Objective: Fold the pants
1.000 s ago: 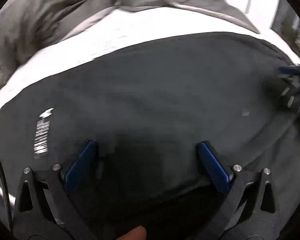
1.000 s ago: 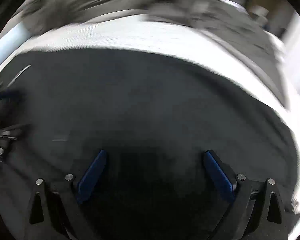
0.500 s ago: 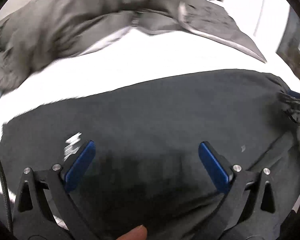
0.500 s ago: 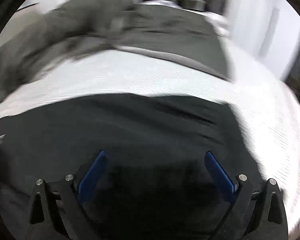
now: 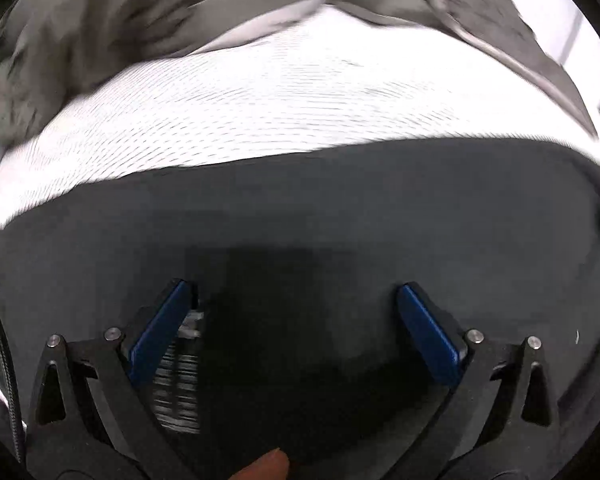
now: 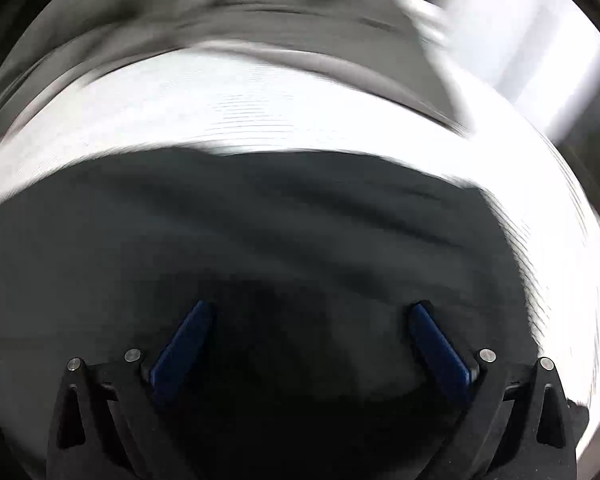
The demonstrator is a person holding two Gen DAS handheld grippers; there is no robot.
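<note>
Dark pants (image 5: 340, 216) lie flat on a white sheet (image 5: 284, 100) and fill the lower half of both wrist views (image 6: 260, 232). A white printed label (image 5: 180, 384) on the pants shows by my left gripper's left finger. My left gripper (image 5: 296, 296) is open and empty, low over the pants. My right gripper (image 6: 312, 312) is open and empty, low over the pants near their right end. Both views are motion-blurred.
A crumpled grey garment or blanket (image 5: 100, 32) lies on the sheet beyond the pants, also seen in the right wrist view (image 6: 260, 16). The sheet (image 6: 560, 240) runs past the pants' right end. A fingertip (image 5: 268, 466) shows at the bottom edge.
Both grippers have shifted over the pants while staying open. The label has come between the left gripper's fingers. The right gripper is no longer visible in the left view.
</note>
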